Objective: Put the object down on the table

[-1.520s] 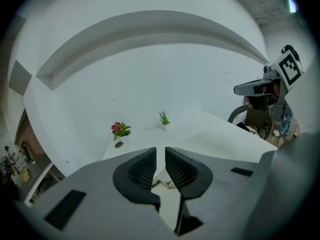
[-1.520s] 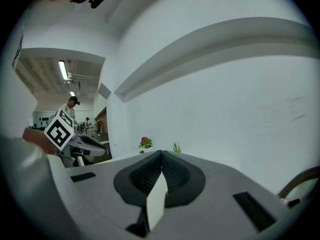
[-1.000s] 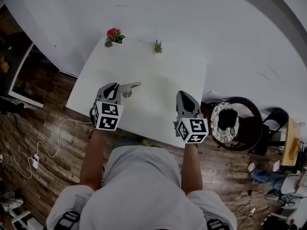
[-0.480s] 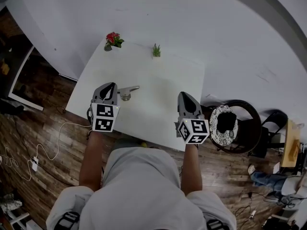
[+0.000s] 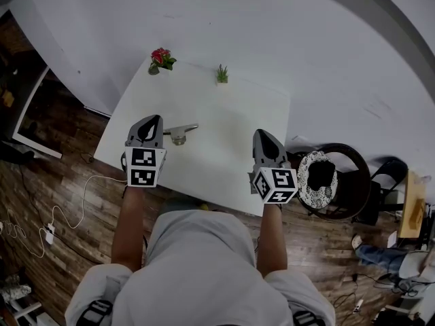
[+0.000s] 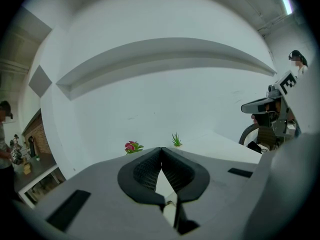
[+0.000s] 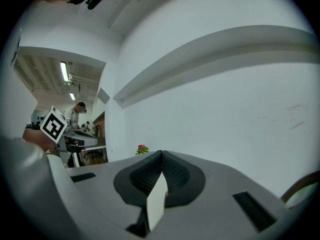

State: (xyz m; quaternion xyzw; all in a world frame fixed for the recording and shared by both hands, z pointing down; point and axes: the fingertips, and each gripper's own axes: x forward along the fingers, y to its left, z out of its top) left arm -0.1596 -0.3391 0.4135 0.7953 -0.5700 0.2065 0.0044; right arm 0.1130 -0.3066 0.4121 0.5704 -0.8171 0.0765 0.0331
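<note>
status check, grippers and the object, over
Left gripper shut, empty. Right gripper shut, empty. Metal object down on table, beside left gripper, not touching. Nothing in the way.

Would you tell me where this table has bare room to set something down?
The widest bare patch of the table lies between the metal object and the right hand-held gripper, up to the green plant. The left side is crowded: metal object beside the left hand-held gripper.

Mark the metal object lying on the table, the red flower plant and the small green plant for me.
metal object (image 5: 179, 136): head view, on its rounded end.
red flower plant (image 5: 160, 55): head view, on the red blossoms.
small green plant (image 5: 222, 74): head view, on its leaves.
</note>
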